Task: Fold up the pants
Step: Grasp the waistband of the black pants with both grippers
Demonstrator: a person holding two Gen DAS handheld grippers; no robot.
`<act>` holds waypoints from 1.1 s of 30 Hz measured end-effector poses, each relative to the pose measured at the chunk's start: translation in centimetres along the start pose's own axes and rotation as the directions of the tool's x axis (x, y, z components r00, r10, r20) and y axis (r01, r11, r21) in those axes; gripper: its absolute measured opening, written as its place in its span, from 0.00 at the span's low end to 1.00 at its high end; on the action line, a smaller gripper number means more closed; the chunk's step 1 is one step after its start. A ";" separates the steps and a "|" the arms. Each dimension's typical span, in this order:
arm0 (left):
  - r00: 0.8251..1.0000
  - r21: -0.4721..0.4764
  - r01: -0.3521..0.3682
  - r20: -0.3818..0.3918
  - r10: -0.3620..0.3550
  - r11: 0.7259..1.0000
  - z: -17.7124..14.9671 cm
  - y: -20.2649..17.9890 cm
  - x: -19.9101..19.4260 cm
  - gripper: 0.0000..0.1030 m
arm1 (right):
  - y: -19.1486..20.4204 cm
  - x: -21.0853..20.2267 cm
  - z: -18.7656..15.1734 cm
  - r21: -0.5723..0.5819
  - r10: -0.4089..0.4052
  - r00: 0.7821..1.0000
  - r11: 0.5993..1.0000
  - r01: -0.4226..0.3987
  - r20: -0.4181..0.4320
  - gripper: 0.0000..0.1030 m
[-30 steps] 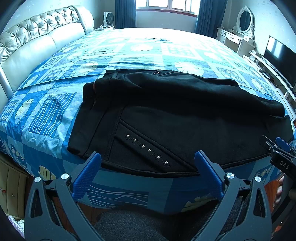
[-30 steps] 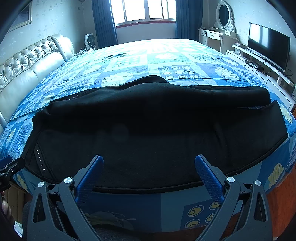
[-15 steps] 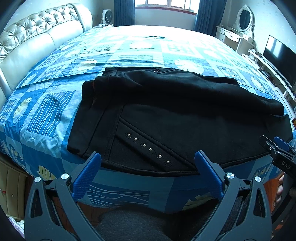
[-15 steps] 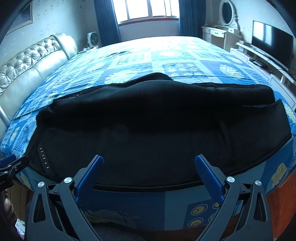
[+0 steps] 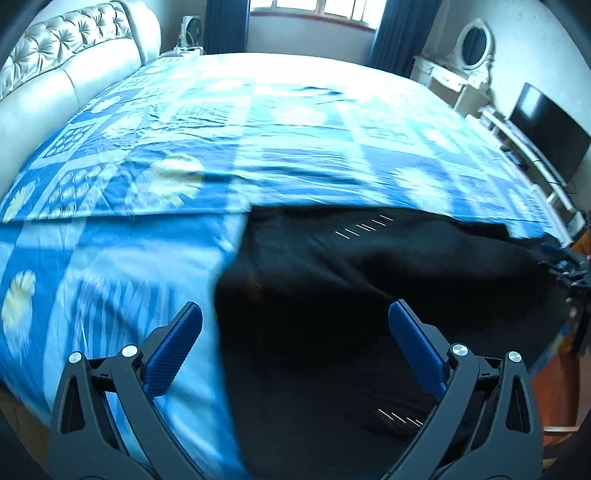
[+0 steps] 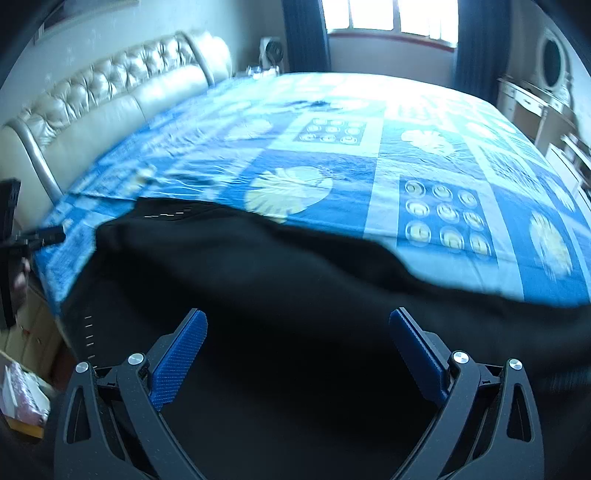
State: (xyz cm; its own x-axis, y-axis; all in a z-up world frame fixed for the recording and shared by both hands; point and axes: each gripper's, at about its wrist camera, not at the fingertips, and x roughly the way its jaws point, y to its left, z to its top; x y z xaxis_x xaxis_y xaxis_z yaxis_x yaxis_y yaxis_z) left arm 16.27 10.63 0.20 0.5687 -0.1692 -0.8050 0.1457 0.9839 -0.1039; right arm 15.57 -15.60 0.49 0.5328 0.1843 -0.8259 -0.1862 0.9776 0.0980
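Observation:
Black pants (image 5: 369,295) with small metal studs lie folded lengthwise across the near side of the bed; they also fill the lower part of the right wrist view (image 6: 295,295). My left gripper (image 5: 295,347) is open and empty, hovering over the pants' left end near the waist edge. My right gripper (image 6: 298,350) is open and empty, over the middle of the pants. Each gripper shows at the edge of the other's view: the right one (image 5: 565,262), the left one (image 6: 33,236). Both views are motion-blurred.
The bed carries a blue patterned sheet (image 5: 258,122). A padded cream headboard (image 6: 110,103) runs along the left. A dresser with an oval mirror (image 5: 472,48) and a TV (image 5: 546,140) stand at the right. A window with dark curtains (image 6: 391,18) is at the back.
Both grippers have moved forward and lower, from the bed's near edge to above the pants. The left one swung left toward the waist end. Both stay open.

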 end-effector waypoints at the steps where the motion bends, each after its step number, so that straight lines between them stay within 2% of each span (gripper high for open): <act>1: 1.000 0.005 -0.011 -0.007 0.011 1.000 0.9 0.8 1.2 0.98 | -0.4 1.1 0.7 -0.008 -0.003 1.000 1.000 0.003 -0.021 0.96; 6: 0.997 0.045 -0.034 -0.065 0.036 0.998 5.0 3.3 7.7 0.98 | -2.0 6.3 3.7 -0.073 -0.023 0.993 0.997 0.014 -0.116 0.95; 10: 0.994 0.138 -0.048 -0.090 0.061 0.989 6.8 3.1 11.6 0.98 | -2.4 9.6 4.8 -0.133 0.012 0.980 0.990 -0.039 -0.199 0.95; 13: 0.992 0.161 -0.006 -0.123 0.026 0.987 7.5 3.2 13.5 0.97 | -2.7 10.9 5.4 -0.141 0.047 0.970 0.987 -0.082 -0.238 0.94; 15: 0.989 0.183 0.027 -0.145 0.000 0.983 7.7 2.9 14.1 0.88 | -2.5 11.5 5.6 -0.155 0.067 0.965 0.982 -0.109 -0.253 0.87; 16: 0.986 0.192 0.057 -0.167 -0.024 0.980 7.7 2.8 14.5 0.77 | -2.4 11.8 5.6 -0.161 0.085 0.958 0.978 -0.133 -0.274 0.62; 17: 0.982 0.191 0.086 -0.182 -0.051 0.978 7.6 2.6 14.7 0.69 | -2.3 11.9 5.5 -0.157 0.102 0.953 0.976 -0.151 -0.284 0.52; 18: 0.980 0.188 0.099 -0.186 -0.063 0.977 7.5 2.5 14.7 0.65 | -2.2 11.8 5.5 -0.154 0.111 0.952 0.975 -0.160 -0.284 0.49; 20: 0.978 0.188 0.129 -0.187 -0.094 0.974 7.5 2.2 14.6 0.43 | -1.9 11.7 5.6 -0.142 0.156 0.941 0.968 -0.206 -0.302 0.31; 22: 0.977 0.194 0.140 -0.189 -0.103 0.971 7.6 1.8 14.3 0.34 | -1.5 11.5 5.7 -0.134 0.182 0.932 0.963 -0.234 -0.315 0.10; 23: 0.977 0.201 0.139 -0.188 -0.101 0.970 7.7 1.5 14.1 0.22 | -1.0 11.4 5.8 -0.153 0.166 0.936 0.963 -0.222 -0.311 0.09; 24: 0.975 0.195 0.149 -0.192 -0.111 0.969 8.0 1.4 13.9 0.17 | -0.6 11.2 5.9 -0.172 0.146 0.942 0.964 -0.205 -0.303 0.09; 25: 0.974 0.186 0.157 -0.189 -0.122 0.970 8.2 1.5 13.6 0.07 | -0.3 10.8 6.1 -0.194 0.121 0.950 0.964 -0.181 -0.287 0.09; 29: 0.981 0.116 0.166 -0.124 -0.151 0.979 9.8 2.3 11.6 0.07 | 0.2 8.2 7.5 -0.211 0.057 0.984 0.973 -0.093 -0.169 0.09; 33: 0.985 0.106 0.170 -0.059 -0.164 0.980 10.2 1.7 8.4 0.06 | 1.3 4.5 7.7 -0.230 0.023 0.998 0.973 -0.035 -0.058 0.09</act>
State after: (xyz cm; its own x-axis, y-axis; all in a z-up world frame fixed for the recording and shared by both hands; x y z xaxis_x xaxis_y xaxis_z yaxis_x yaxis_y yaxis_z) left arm 29.52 10.26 -0.77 0.4886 -0.3248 -0.8098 0.3254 0.9290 -0.1763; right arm 24.08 -12.68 1.14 0.4799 0.2001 -0.8542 -0.3899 0.9209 -0.0033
